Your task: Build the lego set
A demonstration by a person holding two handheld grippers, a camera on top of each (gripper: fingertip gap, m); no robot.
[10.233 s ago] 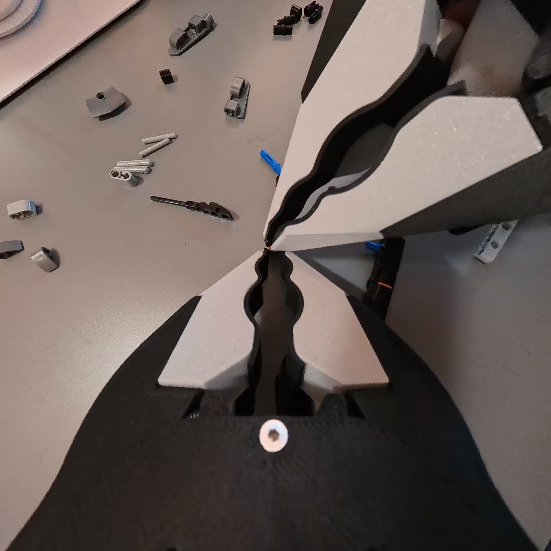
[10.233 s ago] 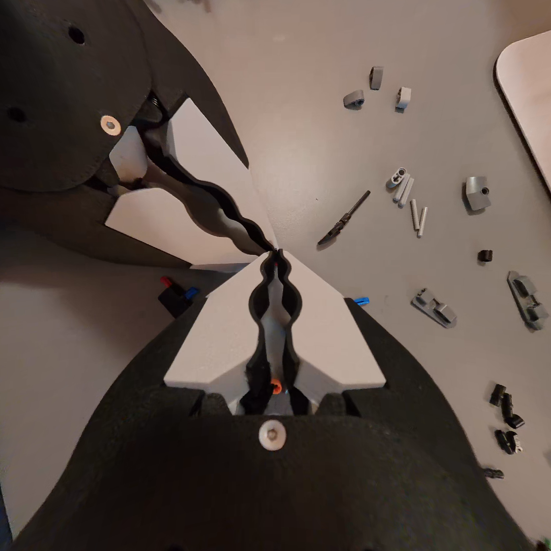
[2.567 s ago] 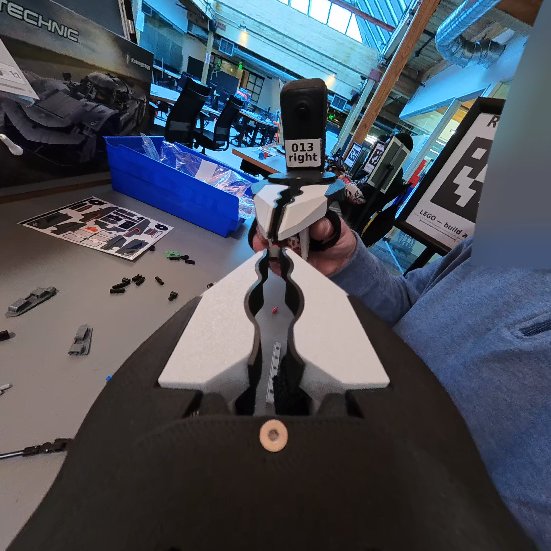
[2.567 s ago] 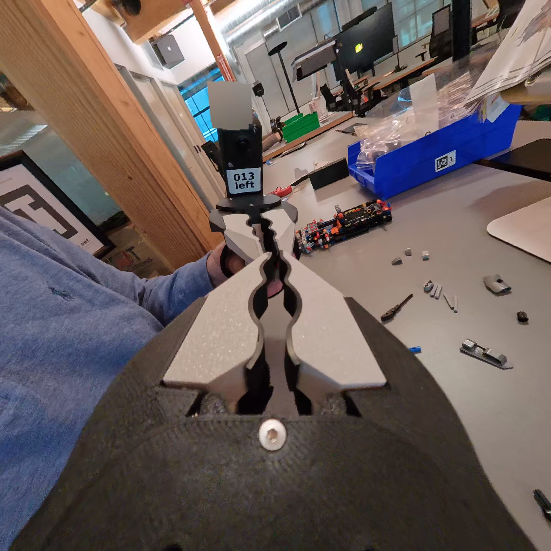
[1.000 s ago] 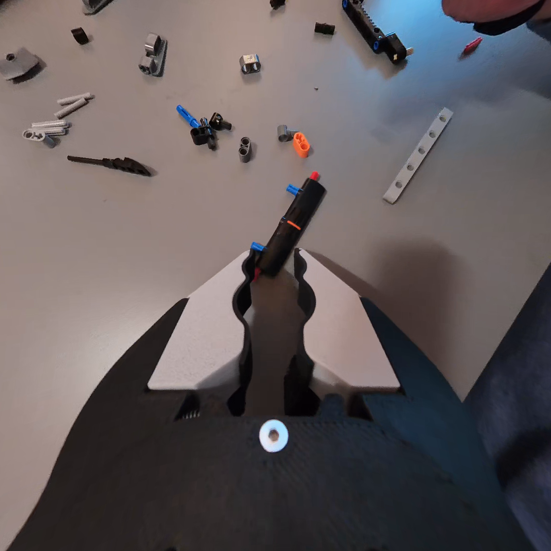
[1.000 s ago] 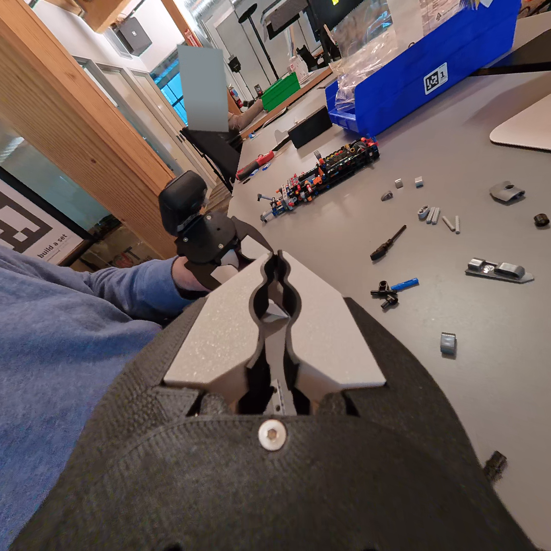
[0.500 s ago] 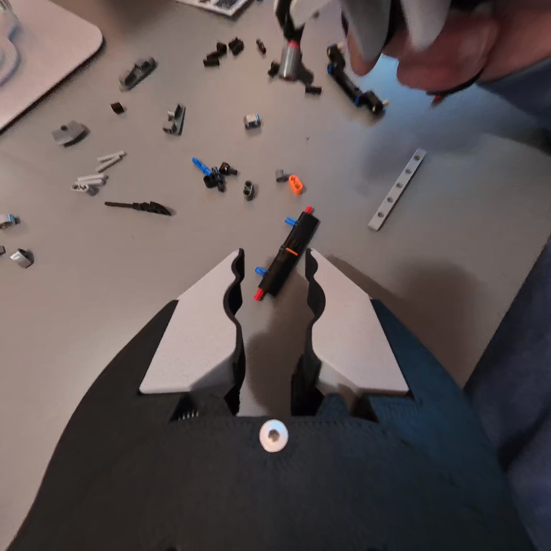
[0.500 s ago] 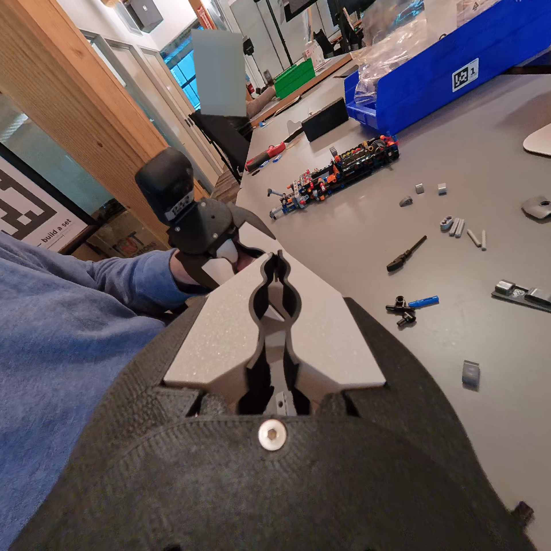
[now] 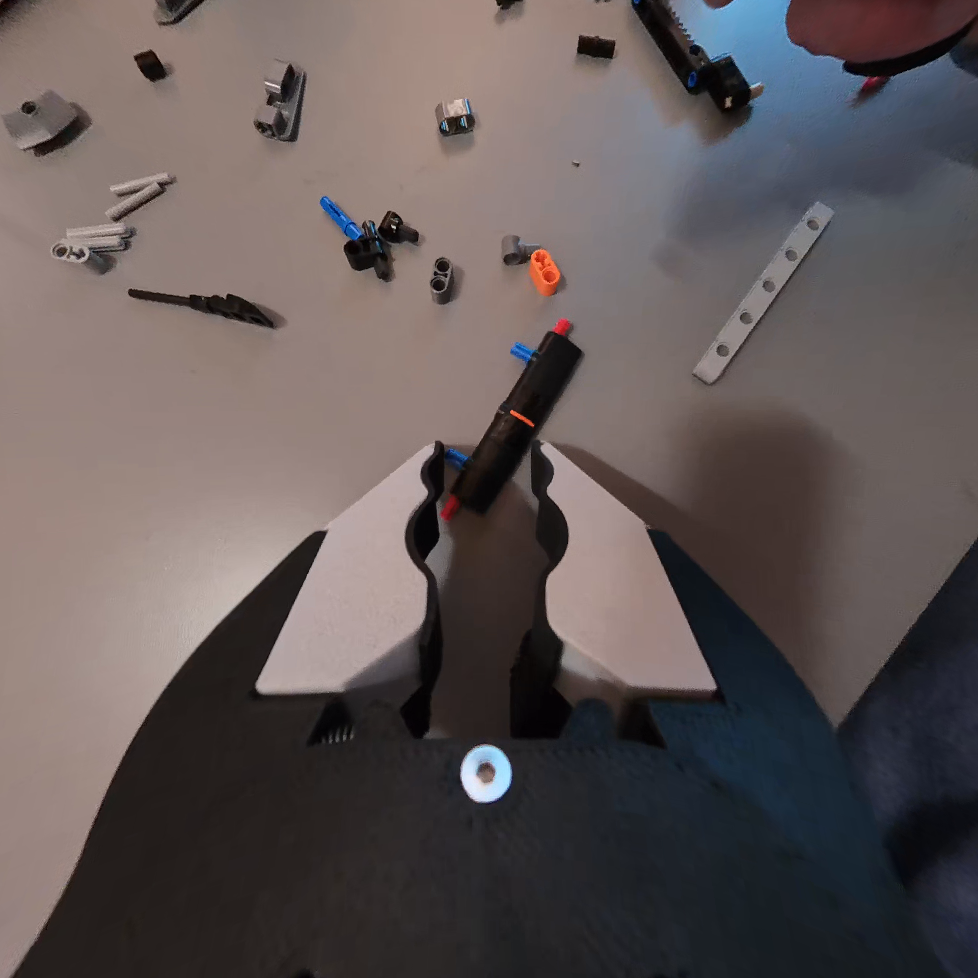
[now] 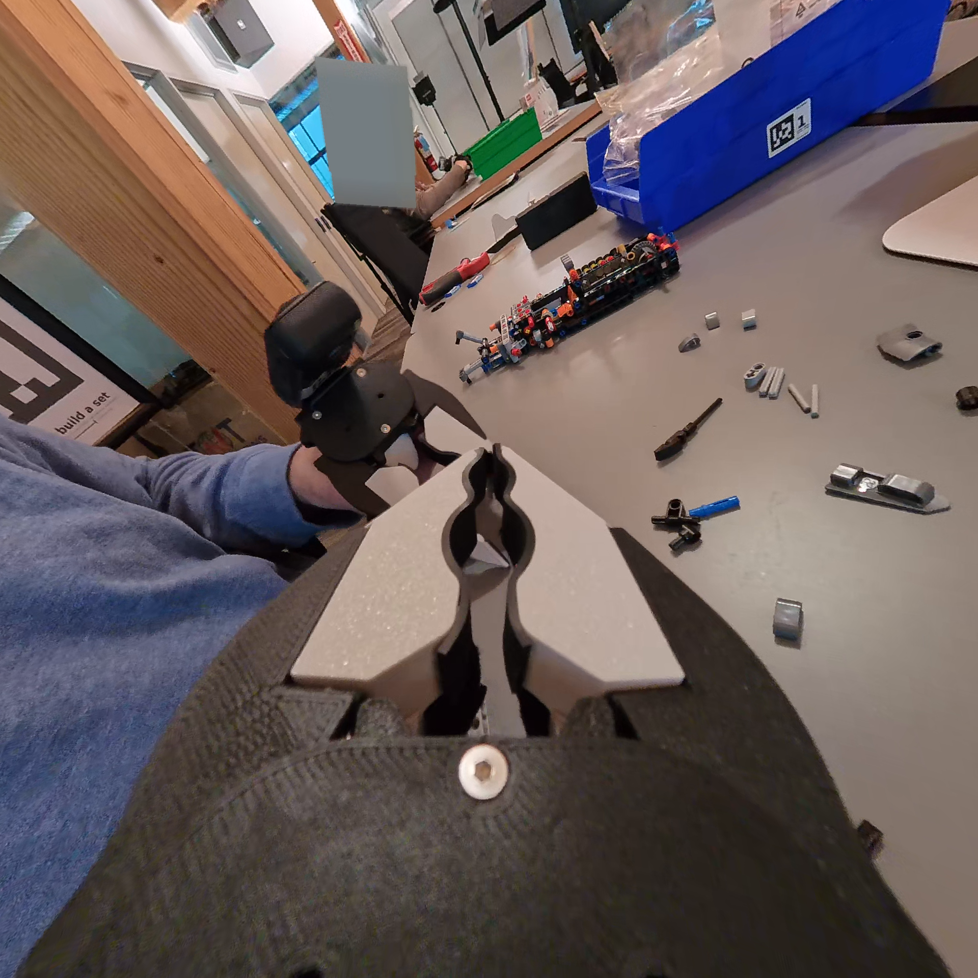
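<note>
My left gripper point(image 9: 486, 447) is low over the grey table, jaws a little apart. Between its fingertips lies the near end of a black cylinder assembly point(image 9: 534, 391) with red and blue pins, flat on the table and angled up to the right. The fingertips stand close on both sides of it. My right gripper point(image 10: 492, 451) is shut, fingertips touching, nothing visible in it, held above the table. The left gripper's black body point(image 10: 360, 413) shows behind it. A larger built lego chassis point(image 10: 571, 296) lies farther off.
Loose parts lie ahead of the left gripper: an orange connector point(image 9: 545, 271), a grey holed beam point(image 9: 764, 291), black connectors with a blue pin point(image 9: 370, 248), a black pointed piece point(image 9: 206, 304). A blue bin point(image 10: 767, 106) stands at the back. The table edge runs close on the right. The left gripper's tips are roughly 12 centimeters from the right gripper's. About 7 centimeters separates my left fingertips from the orange connector point(image 9: 545, 271).
The left gripper has come down closer to the black assembly and its jaws have narrowed around it. The assembly has not moved on the table. The right gripper stays shut.
</note>
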